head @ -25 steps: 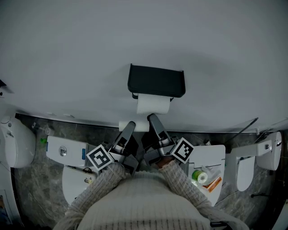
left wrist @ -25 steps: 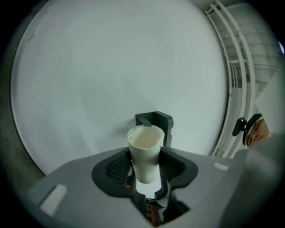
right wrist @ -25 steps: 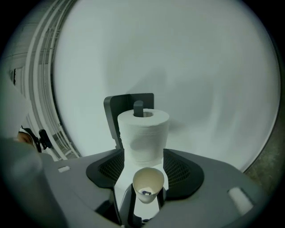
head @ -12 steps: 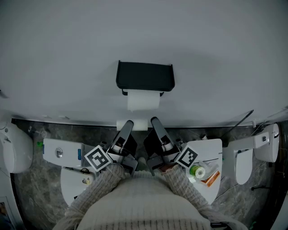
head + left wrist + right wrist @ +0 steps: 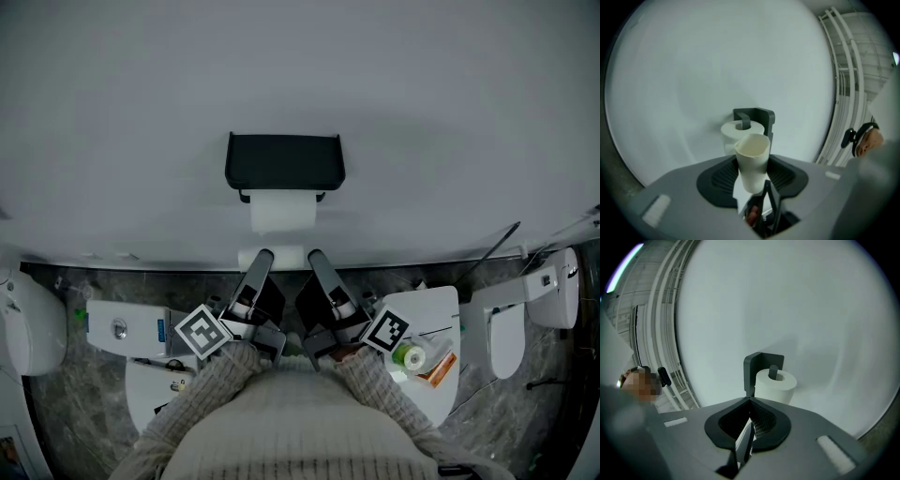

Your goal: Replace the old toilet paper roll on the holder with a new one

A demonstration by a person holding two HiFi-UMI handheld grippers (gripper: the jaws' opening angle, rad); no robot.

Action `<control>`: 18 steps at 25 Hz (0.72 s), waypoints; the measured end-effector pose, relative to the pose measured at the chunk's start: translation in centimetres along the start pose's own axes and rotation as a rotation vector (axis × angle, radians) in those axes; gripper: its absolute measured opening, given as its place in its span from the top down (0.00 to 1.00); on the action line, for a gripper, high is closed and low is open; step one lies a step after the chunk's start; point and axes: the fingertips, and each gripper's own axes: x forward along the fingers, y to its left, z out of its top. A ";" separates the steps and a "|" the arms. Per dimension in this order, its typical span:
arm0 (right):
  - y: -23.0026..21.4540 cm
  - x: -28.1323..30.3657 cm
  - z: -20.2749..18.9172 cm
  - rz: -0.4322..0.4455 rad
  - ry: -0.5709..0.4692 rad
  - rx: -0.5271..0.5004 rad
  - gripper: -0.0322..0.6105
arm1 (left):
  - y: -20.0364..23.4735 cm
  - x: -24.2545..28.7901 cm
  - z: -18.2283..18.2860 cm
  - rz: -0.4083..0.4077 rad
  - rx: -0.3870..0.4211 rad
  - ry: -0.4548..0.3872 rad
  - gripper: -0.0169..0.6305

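Left gripper raised toward the pale wall, jaws part-way apart and clamped on a cream cardboard tube. The tube stands up out of the jaws with its open end toward the wall, and a scrap of white paper hangs at its lower end. Right gripper is just beside the left one at the same height, jaws pressed fully together with nothing between them. Black holder is fixed to the wall above both grippers, with a full white toilet paper roll seated on its peg under the flat top shelf. In both gripper views the roll sits well beyond the jaw tips, and neither gripper touches it. In the head view the tube shows as a white piece between and just past the two gripper tips, below the roll and apart from it. Marker cubes and show near the cuffs of knit sleeves. Dark marbled floor runs along the base of the wall. White toilet fixtures stand to either side; the one on the right carries a small green item on its flat top.
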 end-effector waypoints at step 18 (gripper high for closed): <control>-0.6 0.2 0.1 -0.032 -0.003 -0.013 0.95 | 0.2 0.0 -0.5 0.019 0.026 0.040 0.70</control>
